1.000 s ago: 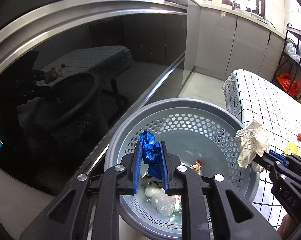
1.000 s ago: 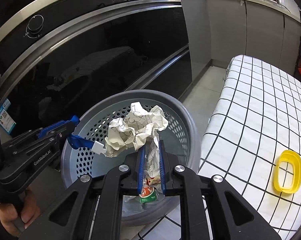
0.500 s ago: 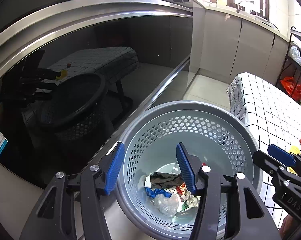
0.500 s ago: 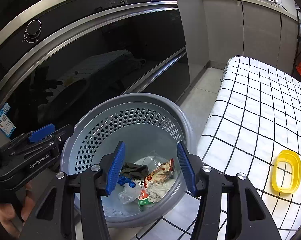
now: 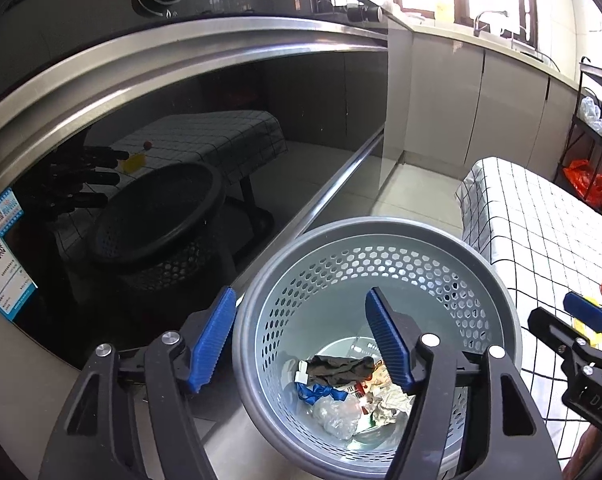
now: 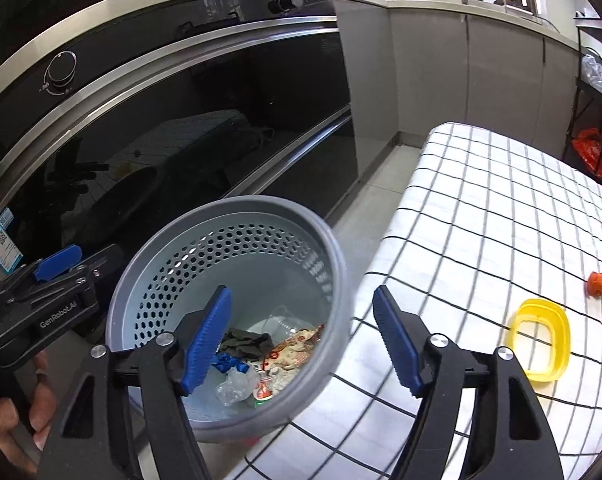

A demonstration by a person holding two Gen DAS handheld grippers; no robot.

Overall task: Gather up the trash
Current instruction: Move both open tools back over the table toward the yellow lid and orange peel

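1. I'm in a kitchen: a dark glass oven front [image 6: 221, 120] with steel trim runs along the left, grey cabinets behind, and a tabletop [image 6: 481, 208] under a white checked cloth sits to the right.

2. The grey perforated basket [image 5: 381, 236] stands on the floor between oven and tabletop, just beside the cloth's edge. The collected trash [image 5: 341, 388] lies at its bottom: a dark rag, a blue scrap, clear crumpled plastic, printed wrappers and a paper wad.

3. My left gripper [image 5: 301, 340] has its fingers wide apart and empty, straddling the basket's near-left rim, one finger outside and one over the opening. My right gripper [image 6: 301, 340] is likewise spread and holding nothing; its left finger hangs over the basket, its right over the cloth.

4. The relation that matters for the next move, as I judge it: what remains lies on the tabletop, to the right and ahead of the right fingers. A yellow ring-shaped piece [image 6: 541, 344] sits near the right finger, with a small orange-red object [image 6: 597, 283] farther right. The right gripper is clearly nearer to both. The ring's long axis runs roughly away from me, so I'd expect to pinch one of its long sides.

5. Hard to read: whether those two are trash at all. The orange-red thing is too small to identify. The basket's base and the tabletop's far right are cut off.
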